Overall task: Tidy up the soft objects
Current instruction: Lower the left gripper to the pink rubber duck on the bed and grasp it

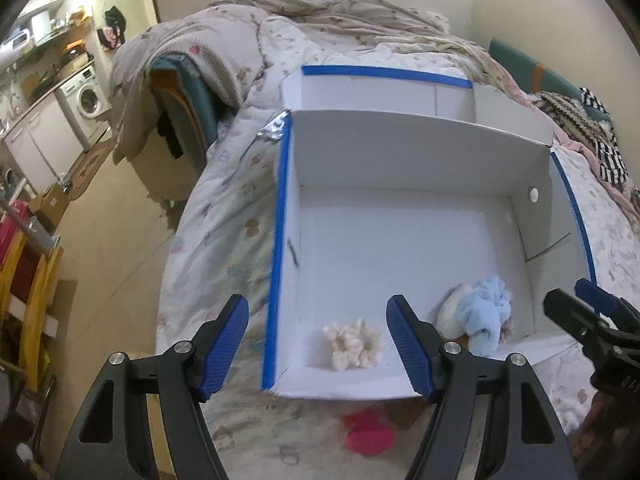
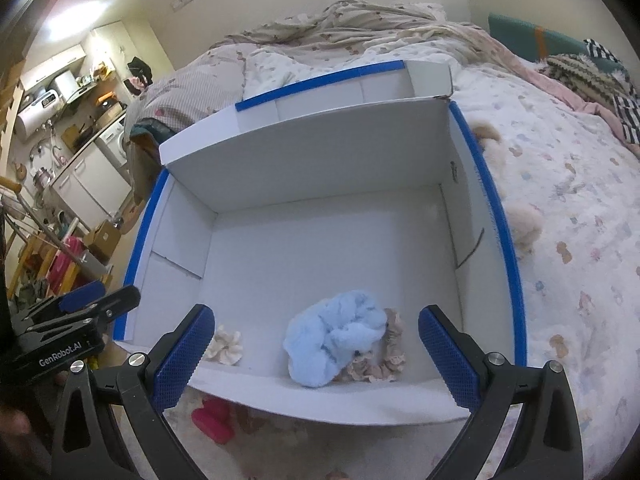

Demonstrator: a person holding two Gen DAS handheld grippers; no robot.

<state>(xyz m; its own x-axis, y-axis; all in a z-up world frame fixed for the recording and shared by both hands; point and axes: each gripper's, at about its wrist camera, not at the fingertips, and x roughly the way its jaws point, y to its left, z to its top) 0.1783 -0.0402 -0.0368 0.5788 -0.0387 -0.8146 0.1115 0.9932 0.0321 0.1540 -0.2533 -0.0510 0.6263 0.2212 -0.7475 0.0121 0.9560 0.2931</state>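
Dim indoor light, fisheye warp, soft blur

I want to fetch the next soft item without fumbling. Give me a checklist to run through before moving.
1. Left tongs free to grasp: ok, open, nothing between the blue pads.
2. Right tongs free: ok, open and empty.
3. White cardboard box with blue-taped rim has room: ok, most of its floor is bare.
4. Items already inside: ok, the light blue fluffy cloth, cream scrunchie and beige frilly scrunchie lie near the front wall.
5. Next target reachable: ok, the pink soft item lies on the bedcover just outside the front wall.
6. Fluffy beige items beyond the box's right wall: cannot tell, partly hidden.
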